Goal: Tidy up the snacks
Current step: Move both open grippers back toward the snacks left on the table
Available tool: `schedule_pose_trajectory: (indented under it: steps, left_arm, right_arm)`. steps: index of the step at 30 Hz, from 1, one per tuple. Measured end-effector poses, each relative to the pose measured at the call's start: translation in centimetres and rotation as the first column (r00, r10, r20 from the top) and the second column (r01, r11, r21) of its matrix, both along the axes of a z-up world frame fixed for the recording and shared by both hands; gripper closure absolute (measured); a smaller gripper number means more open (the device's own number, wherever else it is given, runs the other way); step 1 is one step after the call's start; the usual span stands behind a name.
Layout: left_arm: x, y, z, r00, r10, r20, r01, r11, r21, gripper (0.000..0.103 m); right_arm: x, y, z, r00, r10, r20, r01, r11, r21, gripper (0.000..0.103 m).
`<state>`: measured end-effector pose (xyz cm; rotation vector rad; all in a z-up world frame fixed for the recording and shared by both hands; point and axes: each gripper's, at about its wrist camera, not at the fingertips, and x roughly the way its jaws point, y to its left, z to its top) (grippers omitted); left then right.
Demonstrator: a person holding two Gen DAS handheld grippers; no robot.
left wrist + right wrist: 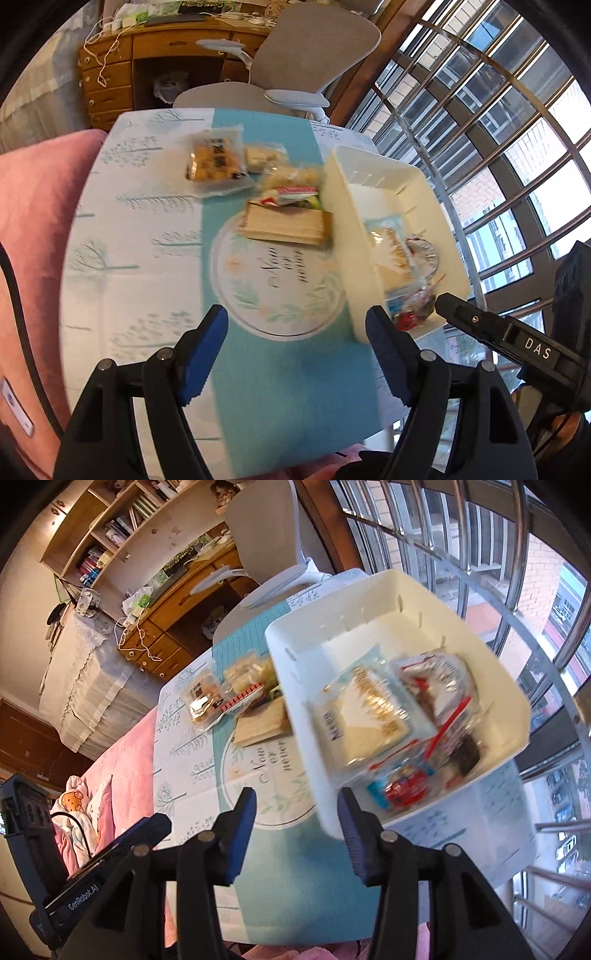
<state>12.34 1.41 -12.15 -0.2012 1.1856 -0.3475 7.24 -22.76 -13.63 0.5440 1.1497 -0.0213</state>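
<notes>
bin [391, 199] right on table [147, 266] | loose snacks [216, 162] left of bin

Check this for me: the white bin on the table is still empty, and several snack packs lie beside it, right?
Not quite. The white bin already holds several wrapped snacks, as the right wrist view shows. The snack packs do lie beside it on the table.

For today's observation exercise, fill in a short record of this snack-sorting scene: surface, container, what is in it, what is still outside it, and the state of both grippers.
surface: table with a blue and white printed cloth
container: white bin on the table's right side
in bin: several wrapped snacks, details blurred
outside bin: snack packets and a flat brown box, left of the bin
left gripper: jaws open, empty
right gripper: jaws open, empty
</notes>
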Motion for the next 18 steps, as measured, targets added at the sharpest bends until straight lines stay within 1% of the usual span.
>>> schedule_pose_trajectory:
  steps: [2,7,12,15,18]
  left_arm:
    - [0.5,1.5,0.3,1.000,-0.023,0.009,0.023,1.000,0.016,0.027]
    - [2.1,5.0,0.5,0.998,-0.055,0.012,0.054,0.998,0.036,0.027]
    - [4.1,7.8,0.5,0.998,-0.062,0.014,0.061,0.996,0.066,0.027]
    - [5.5,9.1,0.4,0.998,-0.064,0.015,0.063,0.994,0.087,0.027]
    - [6.9,9.7,0.2,0.998,-0.066,0.015,0.064,0.992,0.109,0.027]
  right_arm:
    - [0.0,1.1,-0.2,1.000,-0.013,-0.006,0.013,1.000,0.000,0.049]
    - [0.3,4.3,-0.8,0.998,-0.056,-0.014,0.057,0.998,0.002,0.047]
    - [0.8,6.8,-1.2,0.992,-0.126,-0.025,0.125,0.991,-0.041,0.045]
    - [1.1,7.7,-1.3,0.990,-0.140,-0.029,0.137,0.988,-0.077,0.045]
    - [1.4,8.2,-1.4,0.990,-0.131,-0.054,0.124,0.984,-0.125,0.045]
